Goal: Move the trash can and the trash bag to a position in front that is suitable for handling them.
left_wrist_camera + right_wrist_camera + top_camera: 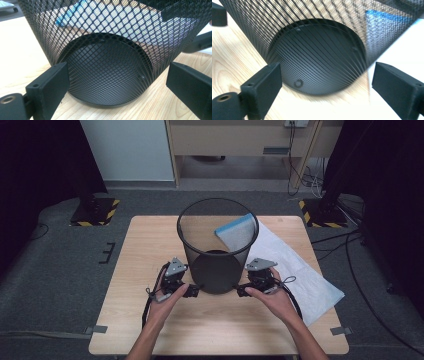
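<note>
Both pairs of jaws stand wide apart, empty, flanking the foot of the black mesh wastebasket (218,247), which stands on the wooden table (150,320) between the left gripper (194,290) and the right gripper (241,291). Each pair faces the curved lower wall of the wastebasket just ahead, its solid round base showing through the mesh. The likely trouble: the wall is wider than either opening looks able to span, so a squeeze may slip off the curve, or a one-sided push may tip the tall, light wastebasket. A white sheet (310,275) lies beyond the right jaws, and a blue-edged pad (236,231) shows through the mesh, though I cannot tell whether it sits inside. Whether any pad touches the mesh is unclear.
</note>
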The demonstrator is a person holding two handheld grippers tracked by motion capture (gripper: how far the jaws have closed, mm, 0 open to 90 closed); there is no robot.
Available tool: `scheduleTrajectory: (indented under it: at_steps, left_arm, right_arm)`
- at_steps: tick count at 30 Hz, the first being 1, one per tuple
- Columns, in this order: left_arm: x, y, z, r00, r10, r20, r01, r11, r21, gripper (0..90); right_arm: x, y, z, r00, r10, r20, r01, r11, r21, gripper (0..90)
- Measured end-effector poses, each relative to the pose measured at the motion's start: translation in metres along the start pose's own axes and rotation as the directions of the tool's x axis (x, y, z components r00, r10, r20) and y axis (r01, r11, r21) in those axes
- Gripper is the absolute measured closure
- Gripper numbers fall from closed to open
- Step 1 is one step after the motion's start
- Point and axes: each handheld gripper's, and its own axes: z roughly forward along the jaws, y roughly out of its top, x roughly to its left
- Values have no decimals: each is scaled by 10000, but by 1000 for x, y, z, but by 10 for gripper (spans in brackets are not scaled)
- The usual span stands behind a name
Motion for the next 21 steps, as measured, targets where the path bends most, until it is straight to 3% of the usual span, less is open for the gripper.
scheduleTrajectory:
  at_steps: [3, 7, 8, 9, 10, 11, 15, 18, 19, 21]
  left_arm:
    - [7, -9, -9, 9997, 23, -228, -21, 10000, 96, 35]
    - [24, -22, -20, 9974, 3, -722, 6, 9999, 126, 41]
    - [24, -22, -20, 9974, 3, -722, 6, 9999, 126, 43]
    - [35, -28, -23, 9926, 176, -1199, -147, 9996, 249, 44]
    - [35, -28, -23, 9926, 176, -1199, -147, 9996, 249, 45]
    - [43, -32, -24, 9888, 177, -1484, -108, 9988, 471, 47]
    - [61, -47, -26, 9814, -171, -1912, 314, 9969, 721, 51]
    - [65, -53, -26, 9799, -219, -1984, 409, 9949, 921, 53]
    - [67, -58, -22, 9788, -344, -2021, 609, 9901, 1263, 54]
    - [68, -62, -17, 9796, -529, -1937, 817, 9863, 1435, 55]
  right_arm:
    - [-10, -10, -8, 9994, -180, 302, 173, 9996, 230, 110]
    - [-38, -23, -5, 9938, 326, 1060, -401, 9968, 697, 181]
    - [-38, -23, -5, 9938, 326, 1060, -401, 9968, 697, 181]
    - [-50, -28, 1, 9881, 586, 1423, -714, 9937, 865, 223]
    - [-55, -30, 5, 9855, 710, 1541, -859, 9920, 924, 236]
    - [-58, -31, 9, 9843, 706, 1618, -880, 9908, 1031, 242]
    - [-67, -34, 27, 9802, 780, 1818, -1060, 9831, 1494, 268]
    - [-70, -35, 34, 9781, 971, 1844, -1255, 9807, 1496, 271]
    - [-73, -36, 39, 9760, 1175, 1833, -1463, 9775, 1522, 269]
    - [-74, -36, 44, 9759, 1273, 1770, -1587, 9714, 1767, 262]
